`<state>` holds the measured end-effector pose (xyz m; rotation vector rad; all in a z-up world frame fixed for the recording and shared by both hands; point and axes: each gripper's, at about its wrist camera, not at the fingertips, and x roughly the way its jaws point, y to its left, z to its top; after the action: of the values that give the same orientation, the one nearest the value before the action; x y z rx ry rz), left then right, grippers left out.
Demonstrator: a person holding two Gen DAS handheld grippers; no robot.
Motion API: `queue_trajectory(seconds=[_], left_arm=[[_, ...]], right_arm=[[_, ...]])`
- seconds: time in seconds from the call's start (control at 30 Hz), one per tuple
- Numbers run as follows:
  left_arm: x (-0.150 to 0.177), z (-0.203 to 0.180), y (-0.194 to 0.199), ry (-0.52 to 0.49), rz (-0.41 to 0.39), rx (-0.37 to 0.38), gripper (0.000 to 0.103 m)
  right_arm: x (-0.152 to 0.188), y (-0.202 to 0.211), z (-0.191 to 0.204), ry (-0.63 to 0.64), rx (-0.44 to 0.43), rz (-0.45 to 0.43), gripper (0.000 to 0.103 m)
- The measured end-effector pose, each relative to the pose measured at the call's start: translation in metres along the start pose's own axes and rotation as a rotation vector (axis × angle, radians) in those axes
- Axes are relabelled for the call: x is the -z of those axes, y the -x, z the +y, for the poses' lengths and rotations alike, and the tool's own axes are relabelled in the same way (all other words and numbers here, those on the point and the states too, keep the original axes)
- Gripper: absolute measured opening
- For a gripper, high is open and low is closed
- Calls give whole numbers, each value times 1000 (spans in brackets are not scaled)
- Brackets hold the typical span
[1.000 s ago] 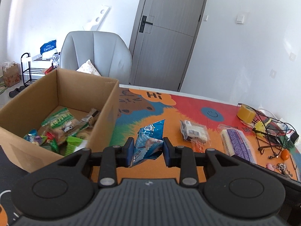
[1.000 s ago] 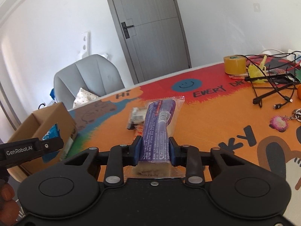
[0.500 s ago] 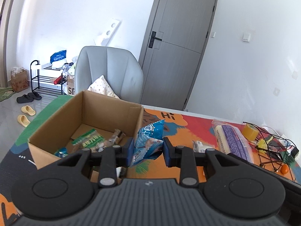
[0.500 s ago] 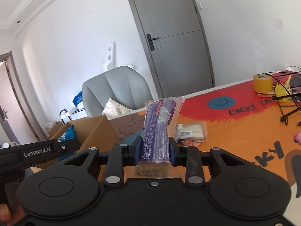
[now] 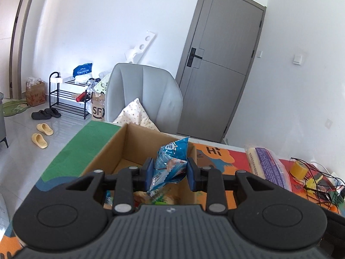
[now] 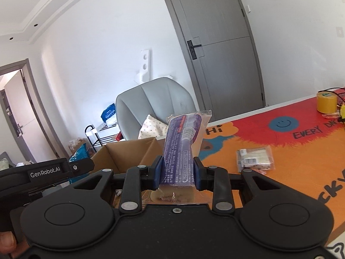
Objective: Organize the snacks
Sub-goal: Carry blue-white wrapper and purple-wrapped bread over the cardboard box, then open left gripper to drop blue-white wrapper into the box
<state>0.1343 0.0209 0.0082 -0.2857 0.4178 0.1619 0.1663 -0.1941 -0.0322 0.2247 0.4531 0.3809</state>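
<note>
The crinkled light-blue foil snack packet (image 5: 170, 164) is pinched between the two blue-padded fingers of the left gripper (image 5: 170, 171), which are closed in on its sides; the packet hangs above the open brown cardboard box (image 5: 120, 149), over the box's right half. Inside the box, just below the packet, a few other wrapped snacks (image 5: 163, 197) show behind the gripper body.

The long purple-and-clear plastic-wrapped snack bar (image 6: 183, 149) stands nearly upright in the right gripper (image 6: 177, 176), its fingers narrowed against the bar's lower part, the sealed top end pointing toward 12 o'clock. In the right wrist view the cardboard box (image 6: 127, 154) lies at 10 o'clock from the bar, and the left gripper's black side arm marked "GenRobot.AI" (image 6: 45, 173) reaches in at 9 o'clock.

At 3 o'clock from the bar, a small clear-wrapped pale snack with a barcode label (image 6: 254, 159) lies flat on the bright orange, red and blue cartoon-printed table mat (image 6: 291, 151). A yellow tape roll (image 6: 326, 102) sits on the mat at 2 o'clock, near a tangle of black cables (image 5: 317, 181). Beyond the table stand a grey upholstered armchair (image 5: 142, 95) holding a spotted white cushion (image 5: 134, 113), and a grey door (image 5: 217, 75) at 12 o'clock.
</note>
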Motion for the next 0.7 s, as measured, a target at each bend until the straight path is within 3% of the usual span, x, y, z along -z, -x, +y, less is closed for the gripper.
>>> queue_trajectory(seconds=[0.27,0.7], left_arm=[[-25,20,-9,33,-21,-38,31],[-33,43,-47,79,48,-60,31]], right_arm=[[-21,-21,24,30,-47,3,30],[-32,-57,48,75,-83,55,30]])
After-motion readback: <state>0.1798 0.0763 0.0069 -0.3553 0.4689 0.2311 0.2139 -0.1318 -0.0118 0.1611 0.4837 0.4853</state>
